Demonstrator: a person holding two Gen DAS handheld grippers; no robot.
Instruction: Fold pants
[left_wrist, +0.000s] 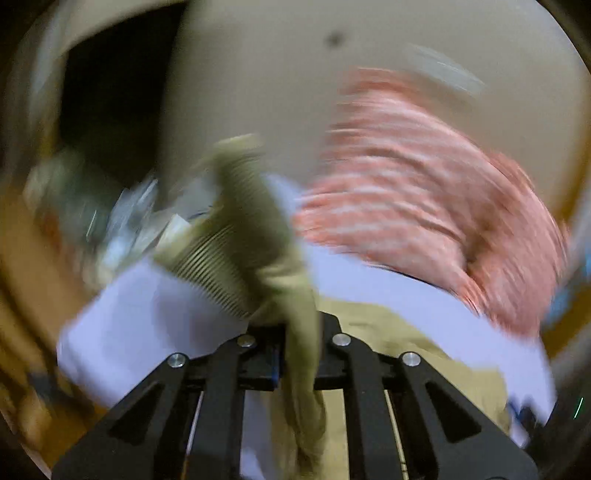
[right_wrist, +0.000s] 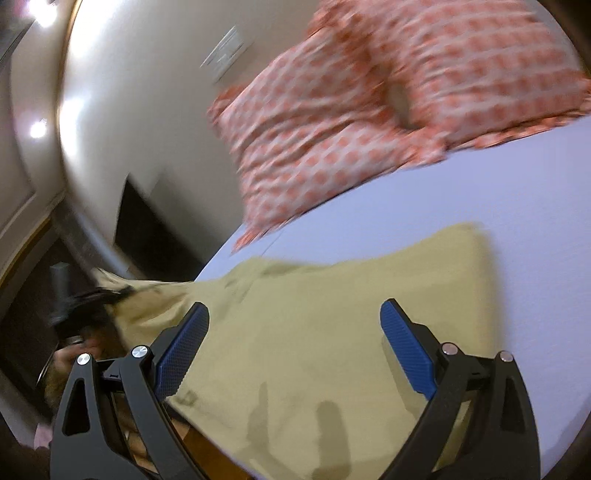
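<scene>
Khaki pants (right_wrist: 332, 332) lie spread on a bed with a pale lavender sheet (right_wrist: 498, 229). My left gripper (left_wrist: 295, 343) is shut on a bunched part of the pants (left_wrist: 255, 229), with the ribbed waistband lifted in front of the camera; the view is blurred by motion. My right gripper (right_wrist: 295, 332) is open and empty, hovering just above the flat pants, its blue pads (right_wrist: 406, 350) apart. In the right wrist view the left gripper (right_wrist: 88, 299) shows at the left, holding the pants' end off the bed's edge.
Pillows with an orange and white pattern (right_wrist: 351, 122) lie at the head of the bed, also seen in the left wrist view (left_wrist: 424, 192). A beige wall (right_wrist: 140, 110) stands behind. A dark opening (right_wrist: 147, 229) and clutter (left_wrist: 110, 221) lie beside the bed.
</scene>
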